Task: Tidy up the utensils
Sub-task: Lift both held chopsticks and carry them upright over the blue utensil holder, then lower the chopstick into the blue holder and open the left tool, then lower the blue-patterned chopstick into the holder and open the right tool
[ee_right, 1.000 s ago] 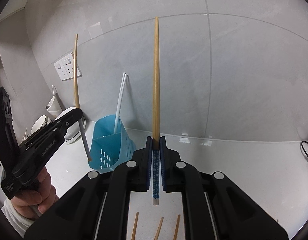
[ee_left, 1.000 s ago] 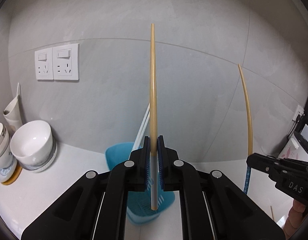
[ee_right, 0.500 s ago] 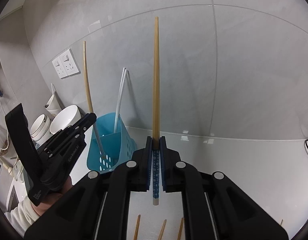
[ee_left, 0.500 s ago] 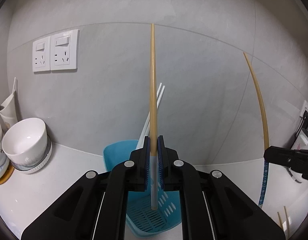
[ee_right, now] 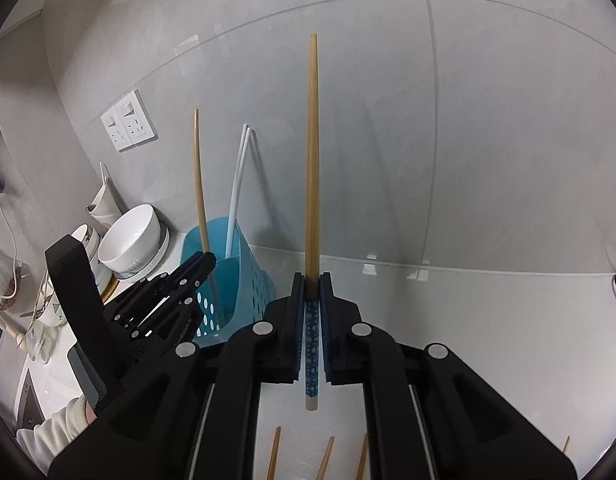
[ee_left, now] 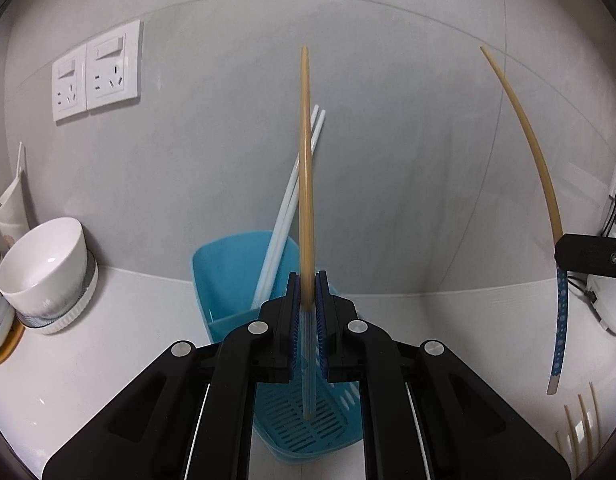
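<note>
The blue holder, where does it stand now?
The blue holder stands on the white counter against the wall, right of the white bowl, directly beneath the left gripper.

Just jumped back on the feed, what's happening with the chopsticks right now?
A person is sorting chopsticks into the blue utensil basket by the wall. The left tongs are shut on a tan chopstick with a pale ribbed end, its lower end inside the basket, where two white chopsticks already lean. The right tongs are shut on another chopstick with a blue dotted end, held upright above the white counter. More chopsticks lie loose on the counter.
</note>
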A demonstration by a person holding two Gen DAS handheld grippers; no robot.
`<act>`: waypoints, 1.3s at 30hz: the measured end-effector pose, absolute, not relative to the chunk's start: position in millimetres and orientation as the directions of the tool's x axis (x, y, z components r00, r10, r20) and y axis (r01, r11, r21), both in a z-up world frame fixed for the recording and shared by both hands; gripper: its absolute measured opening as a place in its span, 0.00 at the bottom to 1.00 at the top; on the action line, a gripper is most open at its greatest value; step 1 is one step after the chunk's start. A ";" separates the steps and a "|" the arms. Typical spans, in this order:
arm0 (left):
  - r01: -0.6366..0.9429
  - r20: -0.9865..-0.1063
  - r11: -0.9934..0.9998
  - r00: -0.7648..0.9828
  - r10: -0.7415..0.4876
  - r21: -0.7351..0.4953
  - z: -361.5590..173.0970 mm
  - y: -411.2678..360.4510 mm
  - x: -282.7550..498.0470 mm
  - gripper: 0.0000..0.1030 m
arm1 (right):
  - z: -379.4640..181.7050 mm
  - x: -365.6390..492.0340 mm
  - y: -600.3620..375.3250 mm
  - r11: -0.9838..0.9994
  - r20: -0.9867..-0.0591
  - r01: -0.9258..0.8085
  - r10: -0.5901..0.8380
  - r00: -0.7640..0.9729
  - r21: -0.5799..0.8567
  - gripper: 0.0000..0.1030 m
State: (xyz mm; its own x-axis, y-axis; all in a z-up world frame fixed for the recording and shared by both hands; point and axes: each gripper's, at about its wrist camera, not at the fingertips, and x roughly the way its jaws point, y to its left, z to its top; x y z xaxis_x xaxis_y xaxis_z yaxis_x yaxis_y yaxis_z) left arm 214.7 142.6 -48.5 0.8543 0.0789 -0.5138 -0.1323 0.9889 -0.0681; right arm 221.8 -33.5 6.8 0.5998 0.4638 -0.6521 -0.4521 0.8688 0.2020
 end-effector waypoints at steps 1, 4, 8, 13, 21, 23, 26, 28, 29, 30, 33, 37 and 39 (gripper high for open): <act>-0.135 -0.519 0.988 0.851 0.080 -0.070 -49.2 142.9 214.2 0.07 | 6.2 221.6 -33.6 0.869 -0.653 -0.452 0.464 0.598 0.203 0.07; -0.142 -0.525 0.987 0.847 0.085 -0.069 -47.8 143.9 215.0 0.09 | 6.4 221.4 -32.6 0.867 -0.656 -0.456 0.466 0.594 0.203 0.07; -0.137 -0.539 0.990 0.838 0.091 -0.045 -36.5 145.6 208.9 0.20 | 8.5 222.0 -29.3 0.862 -0.655 -0.469 0.469 0.592 0.194 0.07; -0.147 -0.557 0.989 0.824 0.104 -0.034 -20.1 148.9 195.2 0.53 | 15.5 225.3 -23.5 0.848 -0.641 -0.492 0.490 0.591 0.196 0.07; -0.185 -0.603 0.981 0.789 0.118 -0.050 -13.9 163.3 175.2 0.82 | 21.2 228.0 3.6 0.803 -0.604 -0.554 0.557 0.570 0.218 0.07; -0.222 -0.612 0.974 0.776 0.151 -0.040 -12.4 168.3 171.1 0.85 | 20.6 229.4 11.4 0.796 -0.592 -0.562 0.570 0.570 0.225 0.07; -0.243 -0.625 0.968 0.765 0.155 -0.056 -12.0 177.4 164.9 0.92 | 18.8 231.9 20.6 0.777 -0.571 -0.574 0.602 0.559 0.258 0.07; -0.256 -0.626 0.965 0.762 0.167 -0.053 -9.4 183.5 161.7 0.93 | 17.2 233.2 28.0 0.769 -0.559 -0.582 0.614 0.558 0.264 0.07; -0.261 -0.627 0.964 0.760 0.172 -0.052 -8.6 185.9 159.8 0.94 | 15.8 233.9 31.6 0.765 -0.553 -0.585 0.620 0.556 0.270 0.07; -0.265 -0.627 0.963 0.759 0.176 -0.051 -7.9 188.0 157.4 0.94 | 14.7 234.8 34.9 0.762 -0.549 -0.587 0.625 0.555 0.275 0.07; -0.274 -0.631 0.961 0.753 0.186 -0.043 -6.9 194.3 153.6 0.94 | 9.1 237.7 44.8 0.755 -0.534 -0.586 0.639 0.554 0.295 0.07; -0.284 -0.635 0.957 0.749 0.190 -0.049 -4.0 201.5 145.6 0.94 | 1.2 238.2 55.7 0.753 -0.499 -0.589 0.646 0.578 0.292 0.07; -0.292 -0.639 0.955 0.745 0.191 -0.055 -4.8 204.5 141.8 0.94 | -3.1 239.2 57.9 0.755 -0.488 -0.585 0.647 0.586 0.298 0.07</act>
State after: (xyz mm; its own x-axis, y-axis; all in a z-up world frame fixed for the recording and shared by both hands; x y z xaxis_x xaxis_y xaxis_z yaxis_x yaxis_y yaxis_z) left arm 141.8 204.5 -4.8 0.7451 0.1913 -0.6389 -0.2924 0.9547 -0.0551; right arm 239.2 57.9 -3.1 0.5865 0.6467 -0.4876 -0.5848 0.7547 0.2975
